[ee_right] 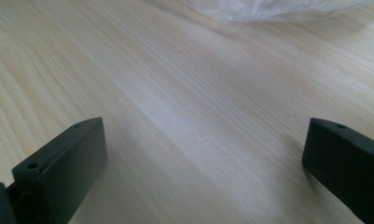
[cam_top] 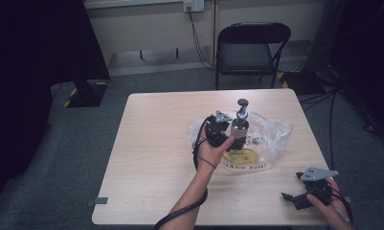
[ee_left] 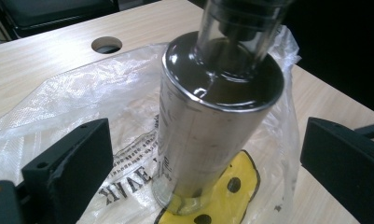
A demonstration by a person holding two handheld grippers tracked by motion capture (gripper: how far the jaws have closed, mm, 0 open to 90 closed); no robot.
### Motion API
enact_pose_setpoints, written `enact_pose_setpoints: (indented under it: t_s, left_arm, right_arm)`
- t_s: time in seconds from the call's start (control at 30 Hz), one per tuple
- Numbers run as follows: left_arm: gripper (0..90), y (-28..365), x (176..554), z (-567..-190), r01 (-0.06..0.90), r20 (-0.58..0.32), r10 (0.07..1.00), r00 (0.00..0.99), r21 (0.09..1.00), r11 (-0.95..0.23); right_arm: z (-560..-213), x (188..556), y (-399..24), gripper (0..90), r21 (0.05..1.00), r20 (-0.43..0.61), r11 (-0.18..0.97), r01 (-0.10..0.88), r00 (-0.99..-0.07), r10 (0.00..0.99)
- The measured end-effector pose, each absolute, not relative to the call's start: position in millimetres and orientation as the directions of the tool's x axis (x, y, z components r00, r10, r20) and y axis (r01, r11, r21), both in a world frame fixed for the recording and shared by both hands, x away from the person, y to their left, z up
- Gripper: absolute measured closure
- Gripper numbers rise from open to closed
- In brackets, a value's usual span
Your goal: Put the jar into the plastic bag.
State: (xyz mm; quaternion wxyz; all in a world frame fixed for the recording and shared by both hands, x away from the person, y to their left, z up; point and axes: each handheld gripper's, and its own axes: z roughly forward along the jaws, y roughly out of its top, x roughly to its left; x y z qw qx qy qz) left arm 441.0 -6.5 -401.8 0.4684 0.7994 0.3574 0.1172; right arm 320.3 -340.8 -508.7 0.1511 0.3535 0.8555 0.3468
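Black fingers (ee_left: 68, 163) of the left gripper (cam_top: 226, 136) stood wide apart around the steel-and-glass dispenser bottle (ee_left: 212, 121), not touching it; it stood upright on the plastic bag (cam_top: 271, 132), seemingly placed. Right gripper (cam_top: 295, 199) waited open, empty, over the worktop (cam_top: 151, 143).

1. Your left gripper (cam_top: 226, 135) is black, with a grey three-cornered plate on top and a black cable looping down past your bare forearm.
2. Your right gripper (cam_top: 288, 197) matches it: a black body, a grey plate, and cables trailing off.
3. Up close, each jaw is a blocky black slab with a small screw hole.
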Motion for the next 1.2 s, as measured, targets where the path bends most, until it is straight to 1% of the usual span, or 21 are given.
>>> enact_pose_setpoints:
  t_s: [0.23,0.57,1.2]
  left_arm:
    - [1.9,4,437,-397,0.454,-0.134,0.672,0.728,0.829,-0.326]
    - [2.0,25,432,-391,0.435,-0.135,0.656,0.742,0.842,-0.319]
    - [2.3,63,421,-380,0.418,-0.110,0.668,0.736,0.850,-0.321]
  right_arm:
    - [-509,320,-341,0.0,0.700,-0.013,0.510,0.500,-0.704,0.710]
    - [-509,320,-341,0.0,0.700,-0.014,0.510,0.499,-0.705,0.710]
    - [-509,320,-341,0.0,0.701,-0.014,0.510,0.499,-0.705,0.709]
